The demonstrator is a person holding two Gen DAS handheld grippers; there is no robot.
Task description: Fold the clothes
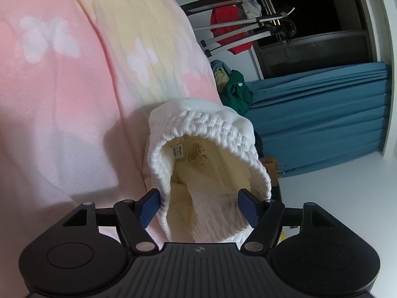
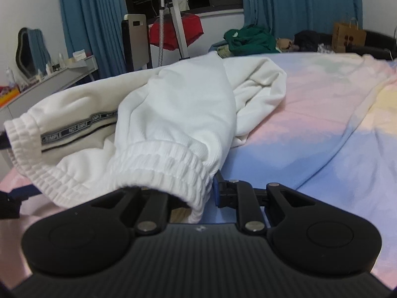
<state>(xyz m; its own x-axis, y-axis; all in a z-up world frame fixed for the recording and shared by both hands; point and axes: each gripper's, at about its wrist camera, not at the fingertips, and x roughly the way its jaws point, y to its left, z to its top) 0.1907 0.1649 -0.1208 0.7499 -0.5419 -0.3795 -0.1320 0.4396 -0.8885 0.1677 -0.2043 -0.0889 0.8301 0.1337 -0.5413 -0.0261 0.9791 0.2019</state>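
White sweatpants [image 2: 173, 104] with a lettered side stripe lie bunched on a pastel blanket [image 2: 310, 124]. My right gripper [image 2: 198, 188] is shut on the elastic waistband, which drapes over its left finger and hides it. The blue pad [image 2: 216, 190] of the right finger shows. In the left wrist view the sweatpants' waistband [image 1: 206, 129] gapes toward the camera, with the size label and cream lining showing. My left gripper [image 1: 198, 207] stands wide open, one pad on each side of that gaping waistband. The left pad [image 1: 148, 207] sits against its outer edge.
The pink and yellow blanket [image 1: 62, 99] fills the left wrist view. Behind the bed are a green clothes pile [image 2: 250, 39], a red garment [image 2: 176, 33] on a rack, a paper bag [image 2: 348, 37], blue curtains [image 2: 297, 5] and a desk [image 2: 62, 74] on the left.
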